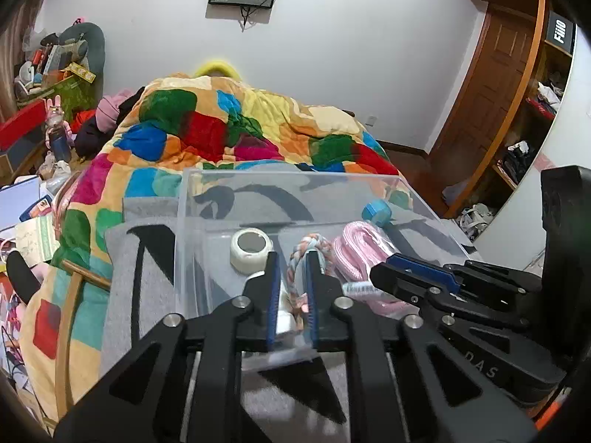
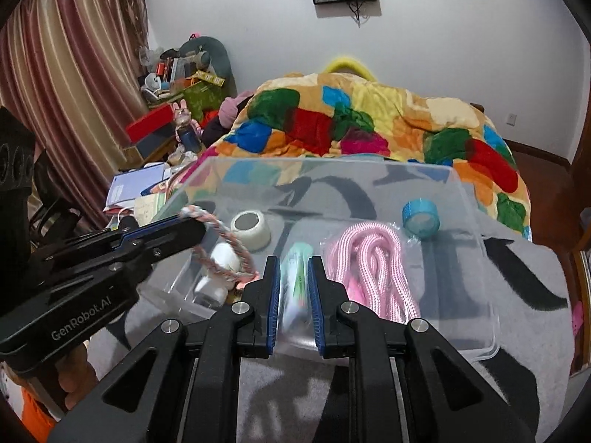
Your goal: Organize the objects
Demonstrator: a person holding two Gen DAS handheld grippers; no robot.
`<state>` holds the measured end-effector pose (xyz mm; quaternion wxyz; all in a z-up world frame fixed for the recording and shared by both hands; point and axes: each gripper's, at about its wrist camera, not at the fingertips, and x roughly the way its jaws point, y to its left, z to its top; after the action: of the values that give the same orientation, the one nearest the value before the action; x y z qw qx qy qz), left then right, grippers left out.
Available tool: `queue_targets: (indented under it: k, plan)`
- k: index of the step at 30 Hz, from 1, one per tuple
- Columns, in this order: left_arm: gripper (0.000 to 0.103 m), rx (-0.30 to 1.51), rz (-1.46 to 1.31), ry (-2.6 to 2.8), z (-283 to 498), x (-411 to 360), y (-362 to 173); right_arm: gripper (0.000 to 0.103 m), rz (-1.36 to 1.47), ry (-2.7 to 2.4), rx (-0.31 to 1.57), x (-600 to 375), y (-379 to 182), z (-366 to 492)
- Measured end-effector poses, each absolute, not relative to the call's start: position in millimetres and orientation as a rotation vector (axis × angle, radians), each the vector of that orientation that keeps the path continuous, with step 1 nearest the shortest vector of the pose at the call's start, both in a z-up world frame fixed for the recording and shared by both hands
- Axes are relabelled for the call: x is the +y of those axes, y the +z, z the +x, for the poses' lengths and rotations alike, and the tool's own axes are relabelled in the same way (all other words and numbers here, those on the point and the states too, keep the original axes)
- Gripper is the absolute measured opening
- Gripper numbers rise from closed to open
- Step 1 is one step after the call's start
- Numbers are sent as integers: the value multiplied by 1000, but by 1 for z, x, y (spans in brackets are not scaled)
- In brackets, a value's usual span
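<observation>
Gripping a braided pastel rope ring (image 2: 221,243), left gripper (image 2: 184,221); right gripper (image 2: 291,284) narrow around a green-white tube (image 2: 295,277), contact unclear through clear bin (image 2: 480,295).

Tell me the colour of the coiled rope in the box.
Pink rope, clearest in the right wrist view.

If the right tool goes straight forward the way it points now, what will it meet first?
Most likely the green tube lying in the clear box: it sits between the right tool fingers already, just ahead. Depth is unclear, so the tool may pass slightly above it.
</observation>
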<state>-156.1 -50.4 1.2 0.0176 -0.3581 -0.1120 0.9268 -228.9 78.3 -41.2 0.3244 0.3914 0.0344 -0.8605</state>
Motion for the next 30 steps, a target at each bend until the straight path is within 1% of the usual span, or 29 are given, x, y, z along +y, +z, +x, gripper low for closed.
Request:
queue_targets:
  k: [2, 8, 10, 11, 12, 13, 14, 15, 16, 17, 18, 19, 21, 22, 24, 28, 30]
  plan:
    - [16, -337, -1116, 2876, -153, -48, 2, 15, 1029, -2247, 83, 81, -41, -228]
    - [16, -272, -1068, 2905, -135, -42, 16, 15, 983, -2252, 77, 91, -28, -212]
    - [22, -245, -1045, 2926, -128, -39, 20, 16, 958, -2258, 79, 96, -22, -205]
    - [27, -227, -1027, 2942, -123, -37, 22, 18, 946, -2261, 77, 98, -19, -201]
    - [32, -214, -1013, 2954, -119, -34, 24, 22, 933, -2266, 74, 101, -17, -197]
    - [34, -202, -999, 2965, -115, -32, 25, 24, 917, -2272, 70, 105, -14, -192]
    - [39, -185, -983, 2976, -109, -29, 25, 28, 898, -2281, 71, 108, -11, -187]
    - [45, -174, -975, 2986, -105, -27, 25, 33, 881, -2289, 74, 112, -10, -182]
    - [49, -165, -972, 2994, -102, -25, 24, 35, 863, -2292, 82, 115, -8, -177]
    - [58, -158, -965, 3006, -97, -22, 22, 37, 844, -2292, 90, 118, -8, -171]
    - [63, -155, -954, 3014, -93, -21, 21, 41, 831, -2298, 95, 122, -8, -166]
    - [65, -153, -946, 3021, -90, -19, 19, 44, 823, -2305, 98, 125, -9, -162]
    - [73, -158, -936, 3025, -84, -17, 16, 55, 809, -2322, 94, 131, -11, -154]
    - [74, -169, -936, 3022, -82, -17, 13, 57, 807, -2331, 90, 135, -14, -150]
    - [76, -190, -939, 3013, -79, -17, 9, 64, 806, -2346, 84, 139, -17, -146]
    - [81, -185, -934, 3008, -72, -13, 1, 71, 804, -2368, 70, 150, -25, -140]
    - [85, -185, -928, 3014, -67, -11, -4, 77, 796, -2383, 75, 155, -30, -137]
